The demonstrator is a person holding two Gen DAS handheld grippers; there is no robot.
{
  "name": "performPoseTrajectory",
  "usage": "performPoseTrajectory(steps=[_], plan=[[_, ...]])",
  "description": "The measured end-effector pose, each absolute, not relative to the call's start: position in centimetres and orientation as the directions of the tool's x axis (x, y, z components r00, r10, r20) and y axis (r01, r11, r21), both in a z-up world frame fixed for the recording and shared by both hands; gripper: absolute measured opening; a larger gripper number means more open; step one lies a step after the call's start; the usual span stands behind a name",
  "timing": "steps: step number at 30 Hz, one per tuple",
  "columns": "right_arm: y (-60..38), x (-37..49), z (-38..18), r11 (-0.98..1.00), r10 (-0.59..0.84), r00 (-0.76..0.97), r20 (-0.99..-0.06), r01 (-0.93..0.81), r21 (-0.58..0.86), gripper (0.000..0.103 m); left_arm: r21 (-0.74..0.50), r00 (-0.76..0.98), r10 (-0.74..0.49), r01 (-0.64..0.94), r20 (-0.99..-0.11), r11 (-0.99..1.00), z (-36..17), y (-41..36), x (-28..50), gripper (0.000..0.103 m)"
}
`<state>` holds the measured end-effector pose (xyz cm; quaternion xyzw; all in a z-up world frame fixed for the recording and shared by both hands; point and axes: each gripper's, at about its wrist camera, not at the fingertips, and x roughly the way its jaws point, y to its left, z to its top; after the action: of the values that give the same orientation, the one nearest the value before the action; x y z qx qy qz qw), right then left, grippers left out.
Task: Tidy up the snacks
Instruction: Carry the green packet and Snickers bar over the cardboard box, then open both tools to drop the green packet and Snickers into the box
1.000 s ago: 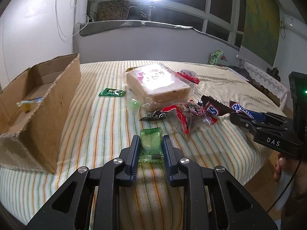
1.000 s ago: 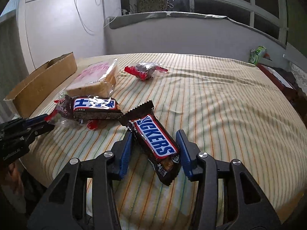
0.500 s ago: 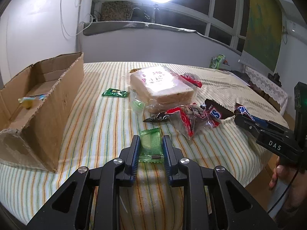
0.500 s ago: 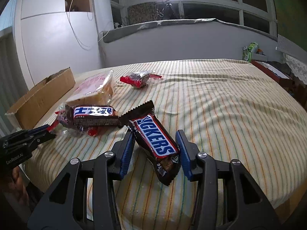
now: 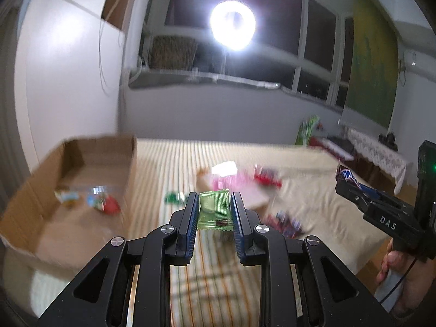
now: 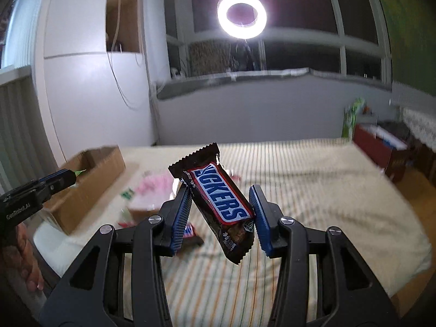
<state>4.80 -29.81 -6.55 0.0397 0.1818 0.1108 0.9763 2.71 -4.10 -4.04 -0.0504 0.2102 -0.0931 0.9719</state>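
My left gripper (image 5: 214, 204) is shut on a small green snack packet (image 5: 215, 209) and holds it in the air above the striped table, right of the open cardboard box (image 5: 81, 185). My right gripper (image 6: 219, 204) is shut on a brown Snickers bar (image 6: 218, 201), lifted off the table and tilted. The right gripper also shows at the right edge of the left wrist view (image 5: 351, 188), and the left gripper at the left edge of the right wrist view (image 6: 72, 175), near the box (image 6: 92, 182).
The box holds a few small wrapped snacks (image 5: 103, 204). A bagged loaf of bread (image 5: 231, 188), red-wrapped snacks (image 5: 268, 178) and a small green packet (image 5: 171, 197) lie blurred on the striped table (image 6: 313, 190). Another chocolate bar (image 6: 190, 231) lies below my right gripper.
Both grippers have risen off the table with their snacks. The left one has moved toward the box; the view is motion-blurred.
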Motion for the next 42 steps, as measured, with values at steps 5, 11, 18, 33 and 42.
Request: performPoseTrajectory(steps=[5,11,18,33,42], plan=[[-29.4,3.7,-4.8,0.972,0.231,0.921,-0.314,-0.207,0.109,0.046,-0.129,0.917,-0.200,0.165,-0.344,0.978,-1.8,-3.5,1.7,0.022],[-28.9,3.8,-5.2,0.968,0.246,0.913,-0.324,-0.219,0.119,0.046,-0.129,0.914,-0.193,0.156,-0.356,0.979,-2.1,-3.4,1.9,0.022],[-26.3,4.4,-5.4,0.959,0.283,0.894,-0.347,-0.265,0.101,0.046,-0.139,0.913,-0.189,0.148,-0.363,0.979,-2.3,-2.5,2.2,0.022],[-8.0,6.5,-4.0,0.800,0.570,0.741,-0.356,-0.600,0.031,0.046,-0.170,0.939,0.048,-0.112,-0.341,0.979,-2.0,10.2,-0.5,0.021],[-4.0,6.3,-4.7,0.748,0.628,0.687,-0.366,-0.663,0.040,0.046,-0.163,0.933,0.118,-0.182,-0.340,0.970,-1.5,12.3,-1.0,0.021]])
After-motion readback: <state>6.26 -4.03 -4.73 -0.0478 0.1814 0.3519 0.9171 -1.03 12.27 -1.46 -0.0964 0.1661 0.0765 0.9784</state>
